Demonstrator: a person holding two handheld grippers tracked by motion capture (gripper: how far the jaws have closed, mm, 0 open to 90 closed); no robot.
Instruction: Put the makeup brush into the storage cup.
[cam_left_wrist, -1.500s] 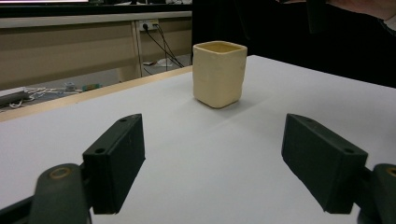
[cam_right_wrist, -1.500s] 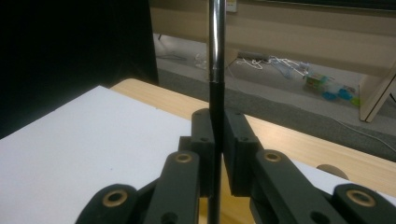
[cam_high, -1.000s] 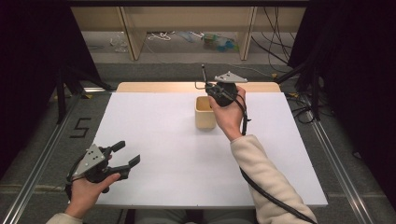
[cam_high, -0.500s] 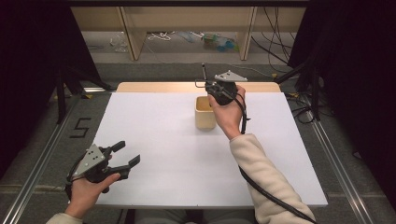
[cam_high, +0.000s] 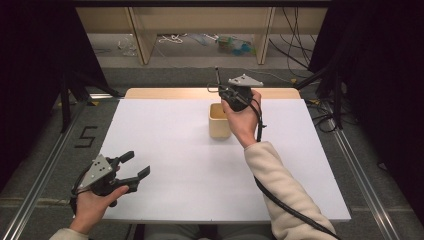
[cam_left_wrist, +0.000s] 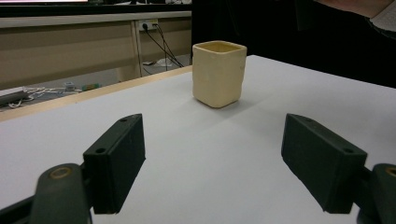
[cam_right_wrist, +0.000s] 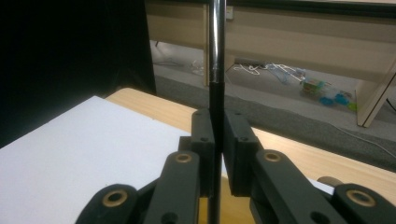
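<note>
A: The right tongs (cam_right_wrist: 215, 154) are closed on a thin dark rod (cam_right_wrist: 215, 70). The jaws pinch it in the middle and it stands upright, with most of its length above them. In the high view the right gripper (cam_high: 226, 92) is over the far rim of the cup (cam_high: 219, 121), near the back edge of the table (cam_high: 165, 145).

B: And the left tongs (cam_left_wrist: 212, 163)?

A: They are open wide and hold nothing. The left gripper (cam_high: 132, 170) rests near the front left corner, well apart from the cup. From its own view the cup (cam_left_wrist: 218, 73) stands upright on the white table, with the mouth free.

B: So the step is to put the rod into the cup?

A: That seems to be it. The lower end of the rod is hidden behind the jaws, so one cannot tell if it is already inside the rim.

B: How should the person do it well?

A: The rod should stay vertical and come down over the centre of the mouth, not over the wall. The cup looks light, so a push from the side could tip it. The descent should be slow, and the jaws should open only when the tip is well inside, so the rod leans on the rim and does not bounce out.

B: Should the left tongs help?

A: They could steady the cup, but it may not be needed.
</note>
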